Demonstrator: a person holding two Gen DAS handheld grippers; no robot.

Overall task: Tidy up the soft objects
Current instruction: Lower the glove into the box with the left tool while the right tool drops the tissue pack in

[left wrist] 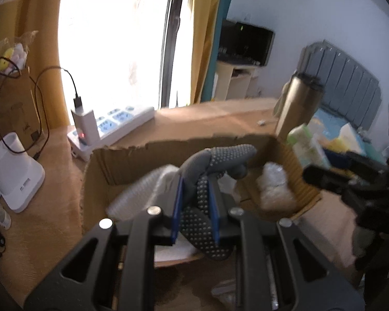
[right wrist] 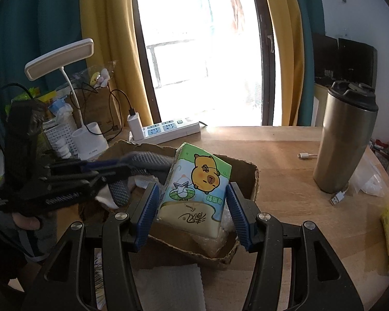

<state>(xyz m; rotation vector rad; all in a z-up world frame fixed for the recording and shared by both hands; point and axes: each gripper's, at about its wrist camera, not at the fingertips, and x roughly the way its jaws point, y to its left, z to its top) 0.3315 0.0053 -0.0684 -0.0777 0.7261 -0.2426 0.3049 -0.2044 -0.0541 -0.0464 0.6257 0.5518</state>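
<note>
Left wrist view: my left gripper is clamped on the grey dotted glove, pads pinching its middle, fingers of the glove flopping forward over the cardboard box.
Glove position: hanging above the open box, over the white bubble wrap lying inside at the box's left.
Glove handling: I judge it light, limp and grippy thanks to the rubber dots; it folds wherever unsupported, so a mid-body pinch like this one suits it, and it should drop free easily.
Right wrist view: my right gripper holds the tissue pack between the blue pads, tilted, over the near right part of the same box.
Right jaws: standing about half spread, closed on the pack's sides; the left pad's contact is plain, the right pad's I read as touching.
Pack handling: soft and squashy with a slick wrapper, I reckon; taking it across the narrow sides keeps it from bulging out.
Only left view shows: the box interior, with crumpled clear plastic at its right end.
Only right view shows: the pack's cartoon print, the steel tumbler standing well right of the box, and the power strip behind the box.
Shared: each camera catches the other gripper at its edge.
</note>
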